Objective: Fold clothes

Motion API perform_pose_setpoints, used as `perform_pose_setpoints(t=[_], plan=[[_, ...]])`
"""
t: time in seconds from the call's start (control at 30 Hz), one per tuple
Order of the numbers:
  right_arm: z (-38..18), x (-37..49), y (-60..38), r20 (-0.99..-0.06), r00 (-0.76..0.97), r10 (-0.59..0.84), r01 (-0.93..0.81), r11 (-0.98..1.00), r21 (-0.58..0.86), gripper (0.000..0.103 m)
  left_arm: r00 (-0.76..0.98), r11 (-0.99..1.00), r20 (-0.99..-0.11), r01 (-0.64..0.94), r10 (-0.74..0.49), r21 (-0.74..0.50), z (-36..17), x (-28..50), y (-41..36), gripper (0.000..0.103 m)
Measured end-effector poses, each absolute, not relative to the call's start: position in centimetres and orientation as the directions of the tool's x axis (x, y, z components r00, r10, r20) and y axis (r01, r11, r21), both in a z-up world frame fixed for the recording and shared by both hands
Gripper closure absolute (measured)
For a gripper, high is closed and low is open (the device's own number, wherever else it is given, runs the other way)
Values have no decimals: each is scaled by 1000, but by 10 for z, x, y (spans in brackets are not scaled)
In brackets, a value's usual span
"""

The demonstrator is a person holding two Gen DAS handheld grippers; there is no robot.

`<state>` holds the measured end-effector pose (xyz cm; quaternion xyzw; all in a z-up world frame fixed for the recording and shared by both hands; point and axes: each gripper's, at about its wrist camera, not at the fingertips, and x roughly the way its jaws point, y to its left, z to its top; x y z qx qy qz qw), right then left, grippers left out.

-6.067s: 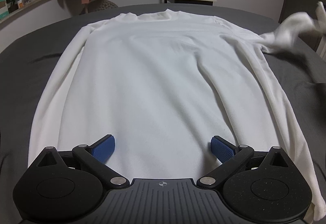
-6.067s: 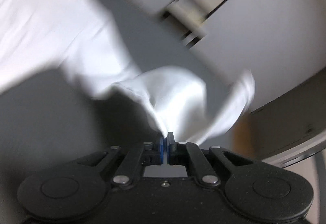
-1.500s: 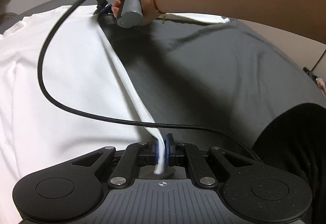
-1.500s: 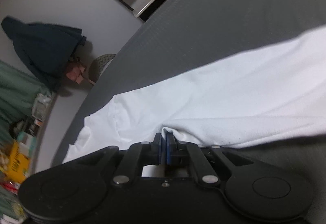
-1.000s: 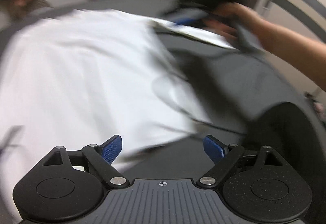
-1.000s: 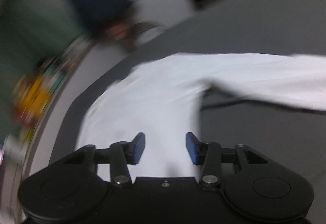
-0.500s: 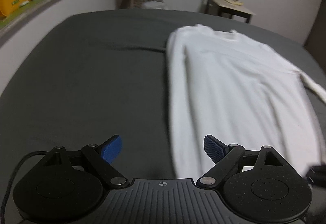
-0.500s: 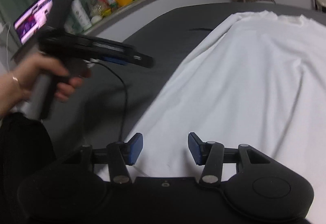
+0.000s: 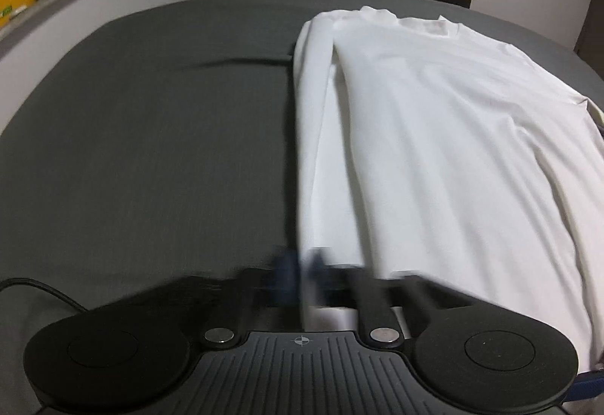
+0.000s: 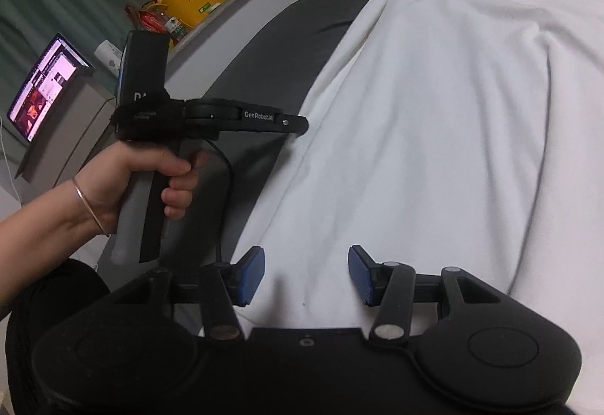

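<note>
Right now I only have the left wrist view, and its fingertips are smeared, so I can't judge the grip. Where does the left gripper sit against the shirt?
Observer: In the right wrist view the left gripper is sharp and side on, with its tip at the edge of the white shirt, where cloth meets the grey bed cover.
Operator: Is it closed on the cloth?
Observer: Side on, the gap is hidden, so I cannot tell. A hand grips its handle upright.
Operator: And the right gripper?
Observer: The right gripper is open over the shirt's near end, with nothing between its blue pads.
</note>
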<state>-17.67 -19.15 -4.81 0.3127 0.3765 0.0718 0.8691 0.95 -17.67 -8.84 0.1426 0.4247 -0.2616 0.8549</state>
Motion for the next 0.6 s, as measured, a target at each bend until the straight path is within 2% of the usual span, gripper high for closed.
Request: perform_pose_setpoints(t=[0.13,0.27,0.37,0.5,0.6], plan=[[-54,-178,-194,-605,704,371,131,770,624,55,556,811,-780,574,-289,109,-65,18,-173,103],[-55,-178,-195,-613,701,364,145,769,622,55,649,817,-743,512,-164,266,-34,59,-169,103],[-51,-178,-190,-629,704,330,135,807,575,55,635,845,-768,453,-82,285,-23,101,-156,103],[-47,-177,-183,-628,705,328,96,834,544,55,666,827,-745,400,35,395,-23,141,-151,103],[-50,-179,-183,-630,694,349,85,829,553,55,653,825,-754,391,64,409,-27,169,-144,102]])
